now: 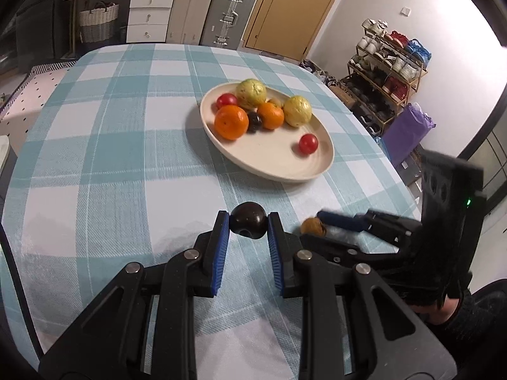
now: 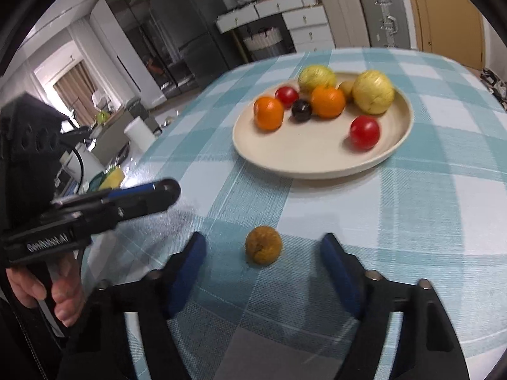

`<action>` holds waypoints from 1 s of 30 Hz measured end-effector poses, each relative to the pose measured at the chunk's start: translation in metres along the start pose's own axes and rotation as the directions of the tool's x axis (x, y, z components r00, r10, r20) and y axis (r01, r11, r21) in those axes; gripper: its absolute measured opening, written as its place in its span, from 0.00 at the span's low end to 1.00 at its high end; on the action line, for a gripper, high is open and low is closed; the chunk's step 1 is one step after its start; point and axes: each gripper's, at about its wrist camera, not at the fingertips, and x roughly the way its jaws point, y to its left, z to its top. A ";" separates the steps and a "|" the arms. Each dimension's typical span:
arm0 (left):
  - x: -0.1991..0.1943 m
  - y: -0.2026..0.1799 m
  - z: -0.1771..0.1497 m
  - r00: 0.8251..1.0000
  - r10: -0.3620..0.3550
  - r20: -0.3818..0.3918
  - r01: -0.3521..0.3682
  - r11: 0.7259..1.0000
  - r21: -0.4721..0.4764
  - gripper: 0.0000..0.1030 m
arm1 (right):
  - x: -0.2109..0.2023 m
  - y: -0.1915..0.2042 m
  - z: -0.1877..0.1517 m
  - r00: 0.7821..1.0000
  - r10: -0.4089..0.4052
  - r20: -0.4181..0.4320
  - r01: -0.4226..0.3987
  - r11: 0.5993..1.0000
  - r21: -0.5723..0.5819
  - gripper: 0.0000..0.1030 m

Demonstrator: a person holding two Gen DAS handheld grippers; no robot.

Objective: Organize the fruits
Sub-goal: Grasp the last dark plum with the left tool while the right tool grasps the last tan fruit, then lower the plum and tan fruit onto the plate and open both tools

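Two grippers – left gripper (image 1: 248,225) clamps dark plum (image 1: 248,224), right gripper (image 2: 263,250) straddles brown fruit (image 2: 263,245).

Both handheld grippers are black plastic linkages with silver pivot pins and ribbed blue pads lining their fingers. The left gripper (image 1: 248,226) carries white "GenRobot.AI" lettering along its side, and a black cable trails behind it. The right gripper (image 2: 263,247) has a boxy black housing with round holes and a small green light.

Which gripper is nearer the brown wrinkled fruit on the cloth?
Right. The right gripper straddles the brown fruit, jaws open, not touching. The left gripper, beside it, is shut on a dark plum.
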 end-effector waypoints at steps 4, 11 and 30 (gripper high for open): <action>-0.001 -0.002 0.010 1.000 -0.002 0.018 0.001 1.000 0.007 0.21 | 0.006 0.003 0.000 1.000 -0.016 -0.014 0.015 1.000 -0.017 0.30; 0.008 -0.010 0.028 0.999 -0.021 0.026 0.020 1.000 0.016 0.21 | -0.002 0.003 -0.001 1.000 0.008 0.029 -0.007 1.000 -0.030 0.24; 0.084 -0.035 0.079 0.997 -0.067 -0.041 0.068 0.998 0.019 0.21 | -0.029 -0.047 0.057 0.987 -0.029 0.160 0.032 0.999 -0.013 0.24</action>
